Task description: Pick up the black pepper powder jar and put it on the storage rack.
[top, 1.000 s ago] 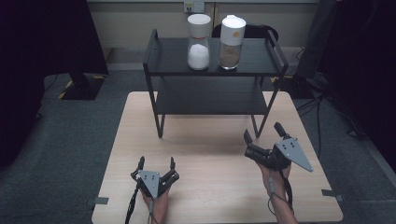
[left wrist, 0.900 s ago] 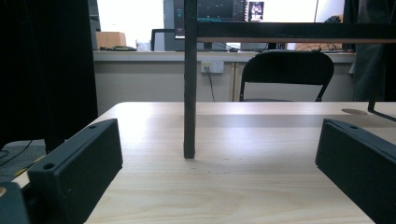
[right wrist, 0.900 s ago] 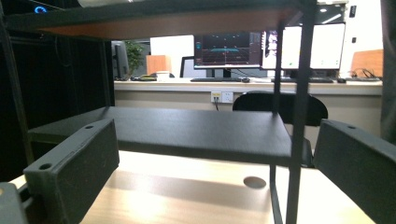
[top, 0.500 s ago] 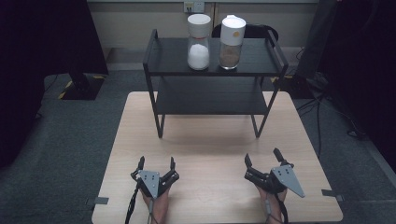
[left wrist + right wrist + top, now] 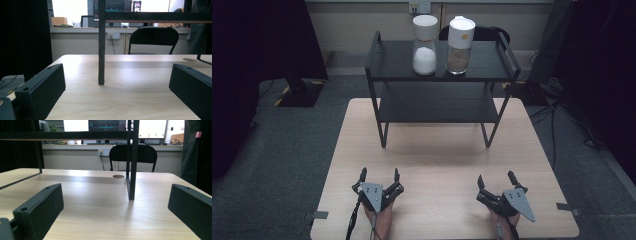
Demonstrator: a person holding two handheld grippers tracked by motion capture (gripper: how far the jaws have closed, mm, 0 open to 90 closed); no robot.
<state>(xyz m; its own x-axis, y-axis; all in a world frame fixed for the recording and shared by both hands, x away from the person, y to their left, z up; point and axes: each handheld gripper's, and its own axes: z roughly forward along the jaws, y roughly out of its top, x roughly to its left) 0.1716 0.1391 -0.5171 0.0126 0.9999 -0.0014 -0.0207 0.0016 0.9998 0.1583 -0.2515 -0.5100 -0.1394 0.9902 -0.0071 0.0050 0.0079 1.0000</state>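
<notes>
Right tool (image 5: 498,180): released, empty; drawn back from the rack (image 5: 439,75), now low at the counter (image 5: 437,155) edge.
Left tool (image 5: 379,175): released, unmoved.

Dim room, one lit patch, bright windows behind.

From the high view the counter (image 5: 442,165) is evenly lit from above while the floor and both side edges fall away into near-black; the black shelf rack (image 5: 439,80) throws a soft, blurred shadow on the wood beneath it. The picture is slightly soft and grainy. In both gripper views the background screens and windows are blown out to white — strong backlight — and a pale sheen runs across the wood. The near jaws of each hand-held gripper (image 5: 112,100) look blurred and dark, with little surface detail.
</notes>
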